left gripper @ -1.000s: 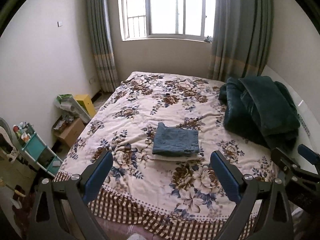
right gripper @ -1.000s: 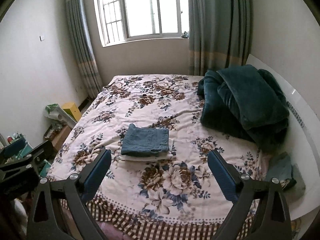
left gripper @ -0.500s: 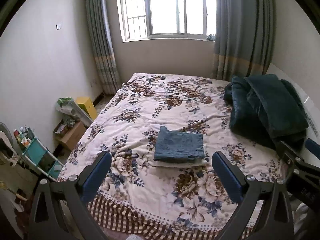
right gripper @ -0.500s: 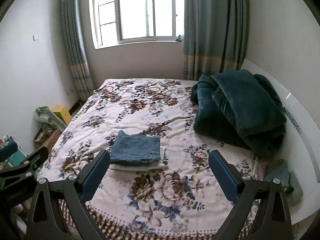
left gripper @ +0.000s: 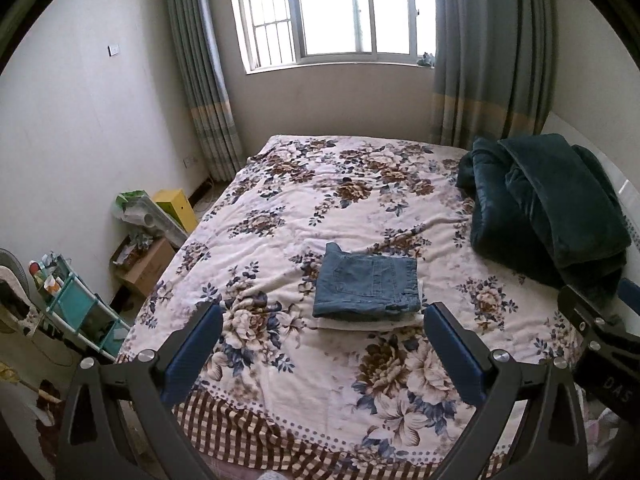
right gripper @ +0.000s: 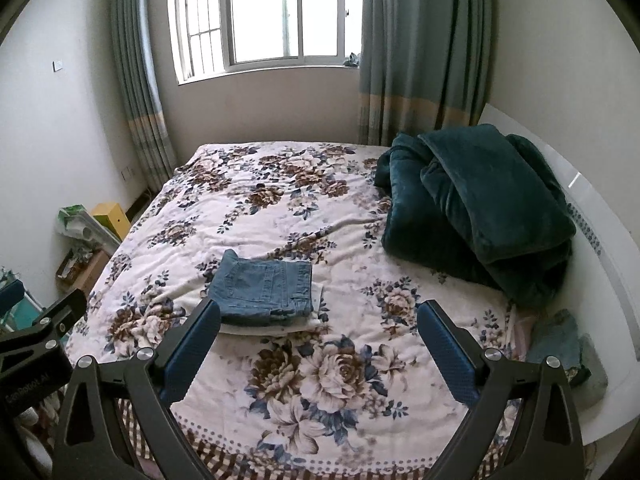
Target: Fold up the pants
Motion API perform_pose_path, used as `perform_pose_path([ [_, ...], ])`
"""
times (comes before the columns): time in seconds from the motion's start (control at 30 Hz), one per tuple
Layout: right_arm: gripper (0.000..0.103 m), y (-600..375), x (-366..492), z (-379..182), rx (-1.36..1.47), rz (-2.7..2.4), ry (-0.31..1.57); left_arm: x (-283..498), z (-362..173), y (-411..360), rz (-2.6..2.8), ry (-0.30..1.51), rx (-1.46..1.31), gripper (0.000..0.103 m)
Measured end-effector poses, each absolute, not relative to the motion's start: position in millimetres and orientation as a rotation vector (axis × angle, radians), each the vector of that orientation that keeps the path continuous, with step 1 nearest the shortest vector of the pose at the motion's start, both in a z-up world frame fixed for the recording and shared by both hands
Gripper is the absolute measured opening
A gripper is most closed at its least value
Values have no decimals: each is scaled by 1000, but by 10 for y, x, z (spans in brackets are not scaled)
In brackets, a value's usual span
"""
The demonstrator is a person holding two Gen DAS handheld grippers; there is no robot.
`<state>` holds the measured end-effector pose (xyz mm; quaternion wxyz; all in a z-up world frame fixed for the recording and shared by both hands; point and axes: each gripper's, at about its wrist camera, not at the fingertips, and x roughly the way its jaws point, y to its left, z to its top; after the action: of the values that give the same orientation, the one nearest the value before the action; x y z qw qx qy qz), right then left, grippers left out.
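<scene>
Hand-held grippers (left gripper: 322, 320) nearer folded jeans (left gripper: 367, 284)

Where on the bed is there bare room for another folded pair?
Free: the quilt between the folded jeans and the window end, and the strip toward the foot edge. Crowded: the right side, under the green blanket.

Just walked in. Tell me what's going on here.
A person holds a claw in each hand at the foot of the bed. The left claw and right claw are both open and empty, off the bedding. The denim pants lie folded on a white folded cloth, beside a dark green blanket.
</scene>
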<state>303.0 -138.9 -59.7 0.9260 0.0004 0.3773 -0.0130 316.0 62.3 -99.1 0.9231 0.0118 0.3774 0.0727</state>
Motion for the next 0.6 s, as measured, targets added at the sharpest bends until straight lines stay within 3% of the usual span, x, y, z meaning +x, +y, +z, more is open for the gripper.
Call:
perform_pose_path([
  [0.6,103,-1300,3039,-899,7,3,811,3145,-1103,747,162,779,14,103],
])
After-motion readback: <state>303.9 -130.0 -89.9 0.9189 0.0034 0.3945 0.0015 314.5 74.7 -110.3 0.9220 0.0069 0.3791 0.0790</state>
